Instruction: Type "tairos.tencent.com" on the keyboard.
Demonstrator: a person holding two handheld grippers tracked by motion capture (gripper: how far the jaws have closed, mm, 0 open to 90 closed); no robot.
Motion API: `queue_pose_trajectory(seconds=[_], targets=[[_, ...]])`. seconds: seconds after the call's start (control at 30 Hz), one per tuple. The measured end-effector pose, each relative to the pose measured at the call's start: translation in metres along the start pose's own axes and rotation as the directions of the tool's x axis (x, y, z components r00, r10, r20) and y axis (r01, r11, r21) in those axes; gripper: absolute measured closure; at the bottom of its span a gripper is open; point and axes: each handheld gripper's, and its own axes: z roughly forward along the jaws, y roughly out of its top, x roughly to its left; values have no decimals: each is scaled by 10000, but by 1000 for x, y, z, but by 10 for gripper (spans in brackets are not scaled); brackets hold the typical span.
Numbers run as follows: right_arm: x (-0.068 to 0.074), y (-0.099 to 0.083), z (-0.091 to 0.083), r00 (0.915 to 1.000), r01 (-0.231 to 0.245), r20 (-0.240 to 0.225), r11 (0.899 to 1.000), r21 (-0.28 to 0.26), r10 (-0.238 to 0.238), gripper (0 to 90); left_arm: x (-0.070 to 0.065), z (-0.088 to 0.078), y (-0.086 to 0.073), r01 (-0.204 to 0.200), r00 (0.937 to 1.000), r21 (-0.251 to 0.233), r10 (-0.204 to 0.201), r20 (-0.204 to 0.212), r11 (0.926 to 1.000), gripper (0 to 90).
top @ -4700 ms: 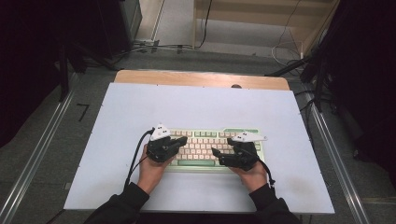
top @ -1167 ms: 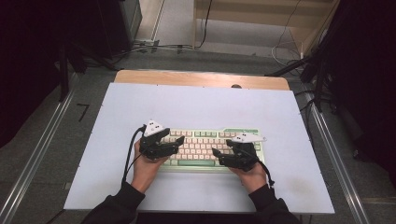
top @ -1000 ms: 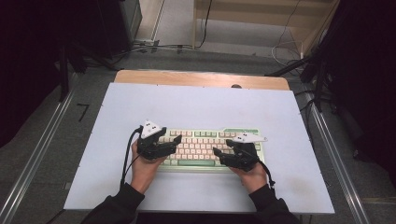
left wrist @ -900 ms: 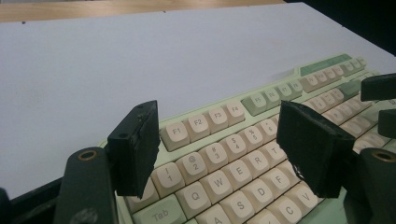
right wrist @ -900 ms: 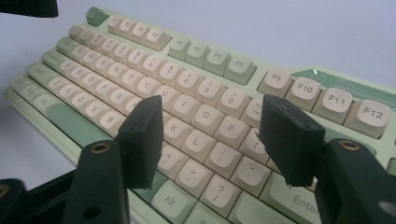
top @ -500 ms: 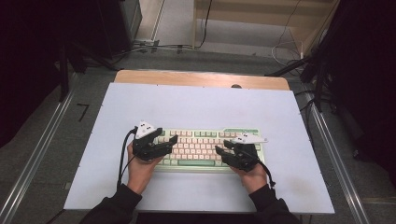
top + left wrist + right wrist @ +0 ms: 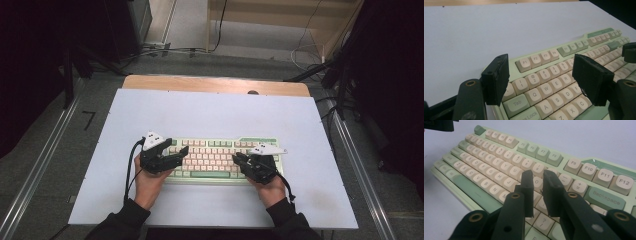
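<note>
A mint-green keyboard (image 7: 220, 155) with cream keys lies on the white table top (image 7: 215, 115), near the front edge. My left gripper (image 7: 181, 156) hovers over its left end, open. In the left gripper view the jaws (image 7: 541, 62) stand wide apart above the number and QWERTY keys (image 7: 544, 82), with nothing between them. My right gripper (image 7: 237, 159) sits over the right half of the keyboard. Its jaws (image 7: 537, 176) have just been closing and now leave only a narrow empty gap, above the keys (image 7: 499, 170) near O and P.
A strip of wooden table edge (image 7: 215, 84) shows beyond the white top. Metal rails (image 7: 45, 165) run along the floor on both sides, and cables (image 7: 310, 55) lie on the floor behind the table. Bare white surface surrounds the keyboard.
My left hand has slid leftward along the keyboard to its left end. The right hand has stayed where it was.
</note>
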Motion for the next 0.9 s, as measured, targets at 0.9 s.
queue_pose_trajectory(seconds=[0.9], targets=[[2,-6,-3,9997,123,-219,9997,213,-118,835,-3,-5,-6,-112,9999,76,112,75,9999,304]])
